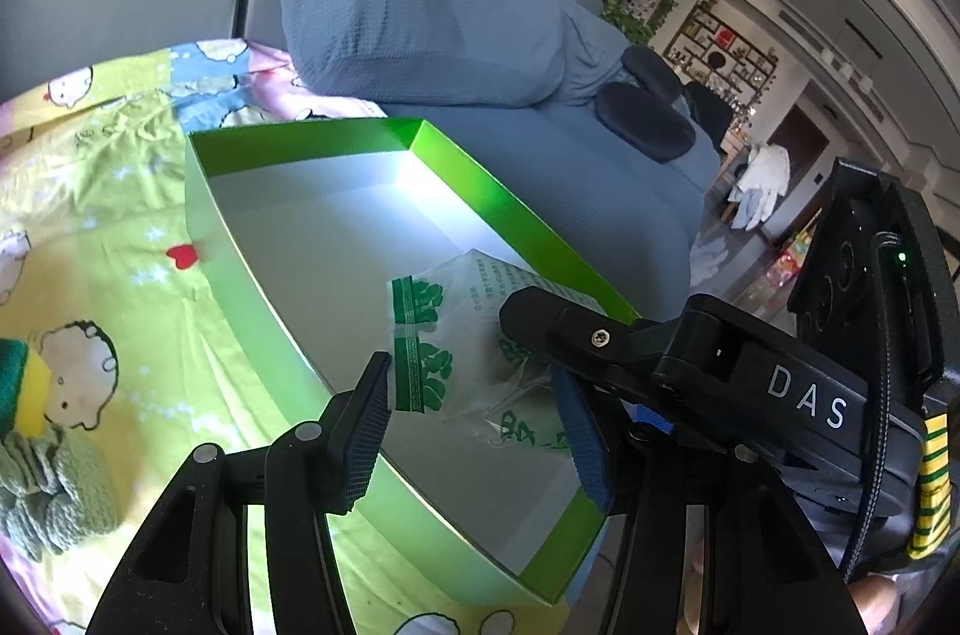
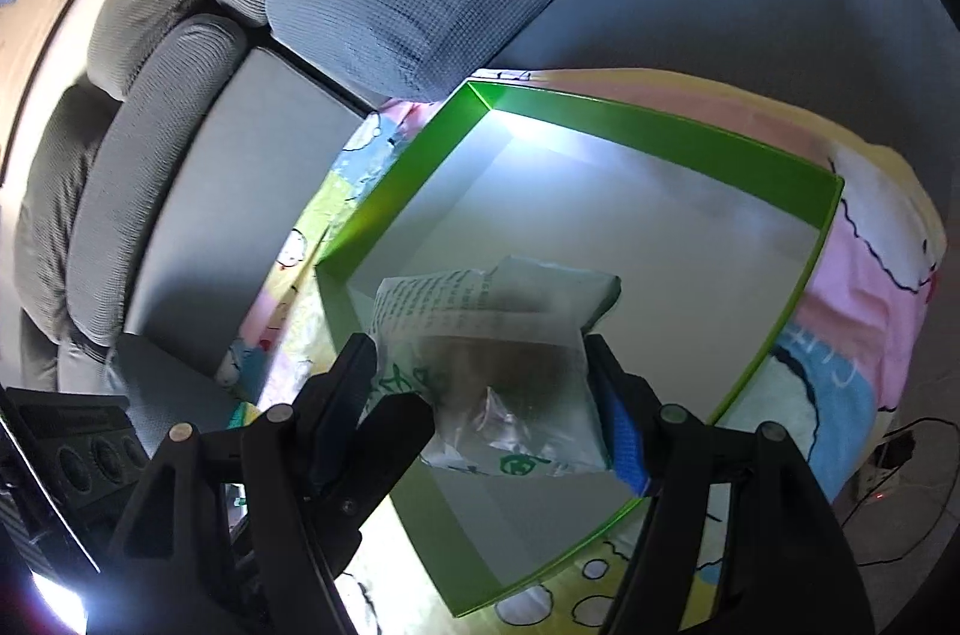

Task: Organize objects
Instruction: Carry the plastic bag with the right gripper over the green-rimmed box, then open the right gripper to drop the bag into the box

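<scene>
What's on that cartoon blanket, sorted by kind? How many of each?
Green box: 1
Printed plastic bag, over the box between both hand-held grippers: 1
Green-and-yellow knitted items, beside the box: 1 bundle
Total: 3

Both wrist views close above, angled down from opposite sides; sharing green box (image 1: pixel 516 209) (image 2: pixel 660 137), plastic bag (image 1: pixel 456 335) (image 2: pixel 498 335)

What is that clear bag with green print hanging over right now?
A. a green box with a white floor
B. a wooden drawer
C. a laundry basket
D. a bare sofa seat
A: the bag, flanked by both grippers' fingers, hangs over the open green box, whose white floor shows beneath it.
</scene>
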`<control>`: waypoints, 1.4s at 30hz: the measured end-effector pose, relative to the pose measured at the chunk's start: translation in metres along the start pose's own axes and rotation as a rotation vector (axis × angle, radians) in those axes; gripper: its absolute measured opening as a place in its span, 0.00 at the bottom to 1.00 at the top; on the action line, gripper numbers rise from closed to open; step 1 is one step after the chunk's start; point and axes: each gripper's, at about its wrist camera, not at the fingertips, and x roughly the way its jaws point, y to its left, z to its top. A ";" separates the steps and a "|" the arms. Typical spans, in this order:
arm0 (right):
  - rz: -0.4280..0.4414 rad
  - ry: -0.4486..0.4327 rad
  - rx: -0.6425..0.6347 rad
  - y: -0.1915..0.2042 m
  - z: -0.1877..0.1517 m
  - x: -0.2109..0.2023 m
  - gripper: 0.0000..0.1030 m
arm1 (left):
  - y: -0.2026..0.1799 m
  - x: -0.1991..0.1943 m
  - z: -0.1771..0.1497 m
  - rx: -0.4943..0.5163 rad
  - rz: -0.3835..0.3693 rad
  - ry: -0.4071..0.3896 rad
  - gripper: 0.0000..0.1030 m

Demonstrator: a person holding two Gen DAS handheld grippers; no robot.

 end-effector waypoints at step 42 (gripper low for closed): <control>-0.488 -0.338 -0.316 0.065 -0.021 0.012 0.95 | 0.121 -0.157 -0.042 -0.273 0.326 -0.182 0.64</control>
